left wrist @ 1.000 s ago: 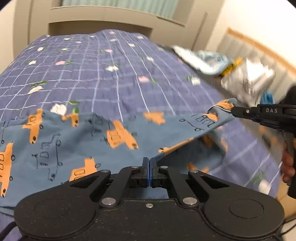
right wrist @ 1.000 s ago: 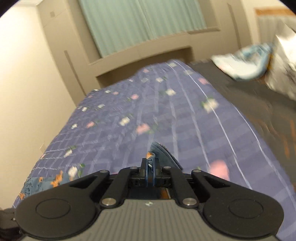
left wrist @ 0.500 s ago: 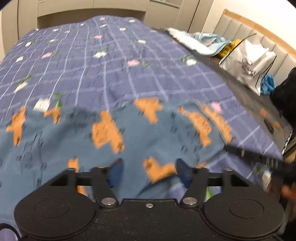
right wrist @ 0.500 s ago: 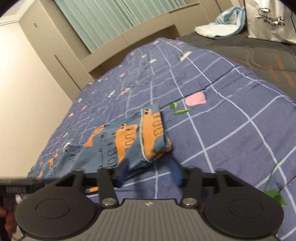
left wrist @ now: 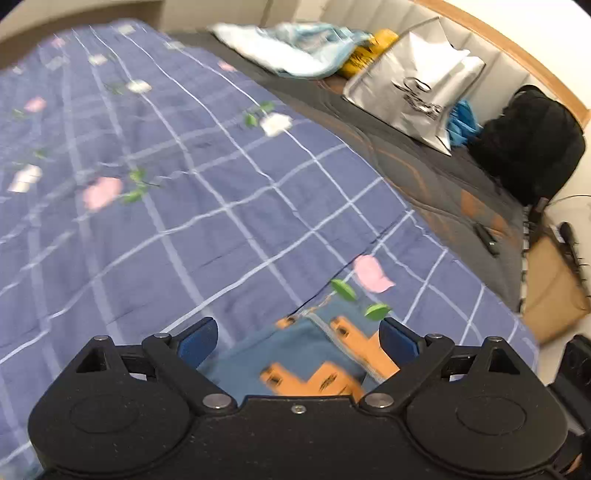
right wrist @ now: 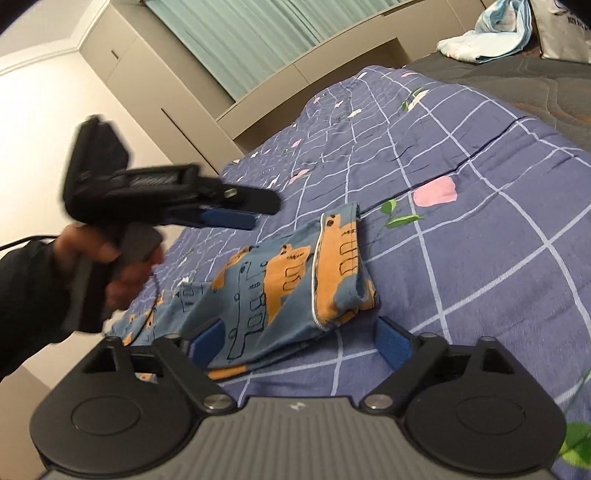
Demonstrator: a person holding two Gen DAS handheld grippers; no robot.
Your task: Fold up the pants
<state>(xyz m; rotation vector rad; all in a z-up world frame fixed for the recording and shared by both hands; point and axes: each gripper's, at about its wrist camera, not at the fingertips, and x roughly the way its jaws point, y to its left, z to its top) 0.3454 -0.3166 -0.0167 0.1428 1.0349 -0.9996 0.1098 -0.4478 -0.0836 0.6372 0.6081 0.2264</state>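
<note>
The blue pants [right wrist: 288, 280] with orange car prints lie folded on the purple checked bedspread [right wrist: 461, 221], cuffed end toward the right. My right gripper [right wrist: 301, 343] hovers low just in front of them. Its jaws are opening, and the cloth's near edge lies between the pads without being pressed. In the left wrist view the pants [left wrist: 314, 354] show beneath my left gripper [left wrist: 298, 339], whose jaws are also opening wide, with nothing gripped. The right wrist view shows the left gripper [right wrist: 255, 214] in a person's hand [right wrist: 122, 266], above the pants' left part.
A dark grey quilt [left wrist: 424, 177] borders the bedspread on the right. On it lie a silver bag [left wrist: 417, 85], a black backpack [left wrist: 528, 144] and light blue cloth [left wrist: 291, 48]. A brown box [left wrist: 554, 280] stands beyond the bed's corner. Cabinets and a green curtain [right wrist: 258, 33] stand at the far end.
Both grippers went from shut on the pants to wide open, and the cloth dropped onto the bedspread. The left gripper swung across to the pants' right end. The right gripper sank.
</note>
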